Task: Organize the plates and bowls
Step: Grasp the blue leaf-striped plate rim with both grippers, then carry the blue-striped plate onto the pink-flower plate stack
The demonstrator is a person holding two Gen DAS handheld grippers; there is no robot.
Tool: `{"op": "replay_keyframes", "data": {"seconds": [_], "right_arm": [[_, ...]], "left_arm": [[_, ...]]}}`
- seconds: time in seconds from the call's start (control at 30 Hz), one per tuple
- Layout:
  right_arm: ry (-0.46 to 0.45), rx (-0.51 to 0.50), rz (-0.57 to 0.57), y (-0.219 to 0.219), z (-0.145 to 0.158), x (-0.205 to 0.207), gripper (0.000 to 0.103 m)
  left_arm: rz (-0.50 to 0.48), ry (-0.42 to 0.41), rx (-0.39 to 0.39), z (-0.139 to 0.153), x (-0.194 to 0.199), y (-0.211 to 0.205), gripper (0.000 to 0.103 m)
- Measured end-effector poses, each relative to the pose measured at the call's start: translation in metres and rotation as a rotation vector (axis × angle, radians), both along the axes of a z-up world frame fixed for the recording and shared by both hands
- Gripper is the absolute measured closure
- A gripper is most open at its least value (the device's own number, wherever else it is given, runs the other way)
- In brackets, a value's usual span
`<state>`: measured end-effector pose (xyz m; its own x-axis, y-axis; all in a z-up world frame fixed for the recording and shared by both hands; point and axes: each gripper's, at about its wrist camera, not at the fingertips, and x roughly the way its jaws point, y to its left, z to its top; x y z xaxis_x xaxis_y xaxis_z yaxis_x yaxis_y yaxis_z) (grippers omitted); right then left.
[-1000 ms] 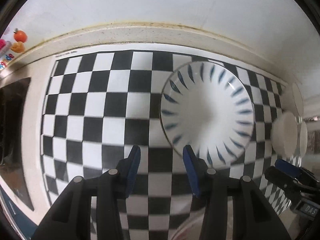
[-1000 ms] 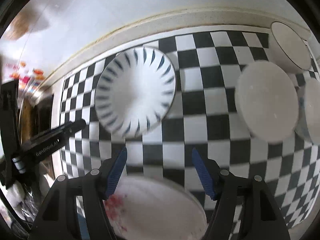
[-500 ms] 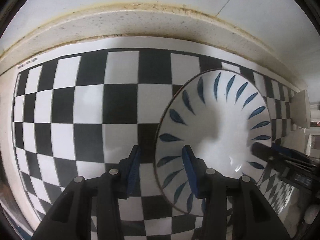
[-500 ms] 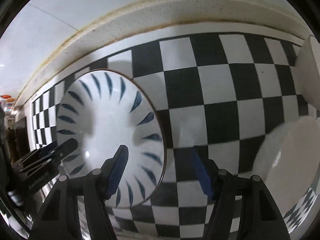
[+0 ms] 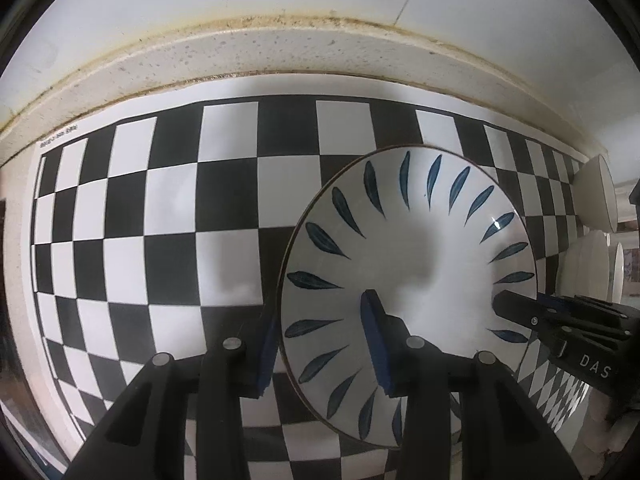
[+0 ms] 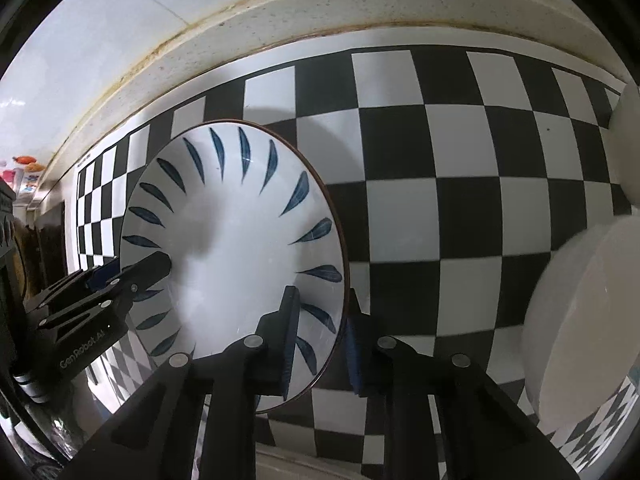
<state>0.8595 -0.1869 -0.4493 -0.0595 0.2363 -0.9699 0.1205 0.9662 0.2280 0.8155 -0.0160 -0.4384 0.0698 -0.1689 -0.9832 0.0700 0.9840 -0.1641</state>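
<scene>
A white bowl with blue leaf strokes (image 5: 420, 264) (image 6: 240, 248) rests on the checkered mat (image 5: 160, 240). My left gripper (image 5: 320, 344) points down over the bowl's left rim, one pad outside and one inside. Its jaws are closing, with a gap still showing beside the wall. It shows in the right wrist view as the left gripper (image 6: 136, 270) at the bowl's far side. My right gripper (image 6: 322, 344) straddles the opposite rim, jaws closing and its pads against the wall. In the left wrist view the right gripper (image 5: 520, 308) reaches in from the right.
White bowls stand to the right of the patterned one, a large one (image 6: 580, 328) close by and another (image 6: 628, 152) behind it. They show at the right edge as white bowls (image 5: 596, 188). A speckled stone ledge (image 5: 280, 52) and the tiled wall close the back.
Both grippers have come down onto the patterned bowl, one at each side of its rim. The right jaws have narrowed from wide apart to the rim. A flowered plate has left the right view.
</scene>
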Motion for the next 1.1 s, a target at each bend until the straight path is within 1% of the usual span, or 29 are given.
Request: {"op": "replay_keyframes", "data": {"seconds": [0.2, 0.37, 0.47, 0.53, 0.73, 0.77, 0.9, 1.0, 1.03, 1.1], "right_arm": [[-0.044, 0.008, 0.002, 0.001, 0.011, -0.019, 0.08], [-0.086, 0.009, 0.013, 0.002, 0.033, -0.041, 0.08], [-0.121, 0.006, 0.025, 0.005, 0.048, -0.056, 0.08], [-0.138, 0.005, 0.032, 0.008, 0.056, -0.065, 0.08], [-0.182, 0.002, 0.041, 0.01, 0.079, -0.105, 0.08], [-0.187, 0.001, 0.042, 0.003, 0.083, -0.107, 0.08], [-0.194, 0.013, 0.038, -0.005, 0.091, -0.137, 0.08], [-0.2, 0.017, 0.037, -0.01, 0.095, -0.157, 0.08], [-0.2, 0.017, 0.039, -0.017, 0.101, -0.174, 0.08], [-0.195, 0.02, 0.037, -0.021, 0.11, -0.188, 0.081]], "left_arm": [[-0.018, -0.043, 0.009, 0.022, -0.013, -0.004, 0.067], [-0.025, -0.072, -0.008, 0.045, -0.026, -0.004, 0.067], [-0.038, -0.099, -0.011, 0.061, -0.045, -0.001, 0.067], [-0.051, -0.123, 0.005, 0.07, -0.065, -0.005, 0.067], [-0.07, -0.152, -0.006, 0.09, -0.1, -0.011, 0.067], [-0.072, -0.155, -0.008, 0.09, -0.105, -0.014, 0.067], [-0.094, -0.165, -0.016, 0.095, -0.125, -0.024, 0.067], [-0.124, -0.155, -0.023, 0.099, -0.143, -0.025, 0.067], [-0.137, -0.149, -0.029, 0.099, -0.148, -0.026, 0.067], [-0.162, -0.138, -0.029, 0.093, -0.157, -0.03, 0.067]]}}
